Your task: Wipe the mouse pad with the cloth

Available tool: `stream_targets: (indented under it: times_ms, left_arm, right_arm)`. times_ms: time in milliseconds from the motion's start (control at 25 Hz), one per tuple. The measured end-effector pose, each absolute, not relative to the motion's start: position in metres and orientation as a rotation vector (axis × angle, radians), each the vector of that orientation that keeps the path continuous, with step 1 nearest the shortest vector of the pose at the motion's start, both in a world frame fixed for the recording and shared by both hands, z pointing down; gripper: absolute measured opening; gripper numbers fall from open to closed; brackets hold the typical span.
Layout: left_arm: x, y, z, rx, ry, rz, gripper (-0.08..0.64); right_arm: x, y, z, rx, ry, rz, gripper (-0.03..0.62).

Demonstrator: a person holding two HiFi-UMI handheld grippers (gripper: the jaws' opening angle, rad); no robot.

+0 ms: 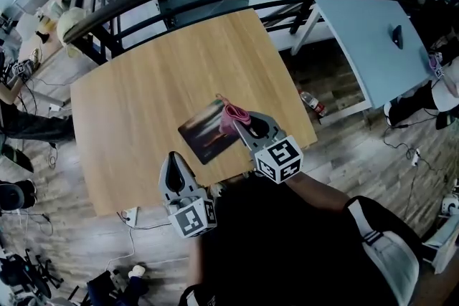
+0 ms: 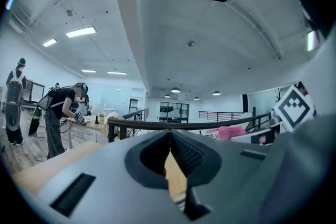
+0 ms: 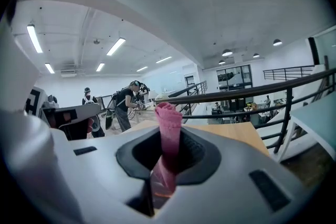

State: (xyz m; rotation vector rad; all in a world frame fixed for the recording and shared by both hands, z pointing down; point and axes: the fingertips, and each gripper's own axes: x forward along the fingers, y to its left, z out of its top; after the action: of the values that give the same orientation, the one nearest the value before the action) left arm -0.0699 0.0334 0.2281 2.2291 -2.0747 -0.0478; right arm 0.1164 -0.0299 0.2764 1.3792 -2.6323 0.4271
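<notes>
The right gripper is clamped on the pink cloth. In the right gripper view a rolled end of the cloth stands up out of the closed jaws. From the head view the cloth sits over the right edge of the dark mouse pad, which lies flat near the front edge of the wooden table. Whether the cloth actually presses on the pad cannot be told.

The left gripper hangs at the table's near edge, just short of the pad, with its jaws together on nothing.

The step in hand appears to be the wiping itself, at or near its start. The next move probably calls for pressing the cloth flat onto the pad and sweeping it leftward across the surface. The pad may slide, so the idle left gripper could pin its near corner.
</notes>
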Motion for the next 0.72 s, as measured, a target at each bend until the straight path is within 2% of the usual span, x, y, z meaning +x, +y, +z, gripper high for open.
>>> stream_targets:
  times_ms: [160, 720]
  left_arm:
    - [-0.068, 0.048, 0.221, 2.277, -2.036, -0.136, 0.025]
    - [-0.076, 0.067, 0.236, 2.27, -1.977, -0.117, 0.025]
  right_arm:
    - [0.108, 0.002, 0.28, 1.369, -2.63, 0.415, 0.067]
    - [0.095, 0.03, 0.28, 1.395, -2.637, 0.419, 0.067]
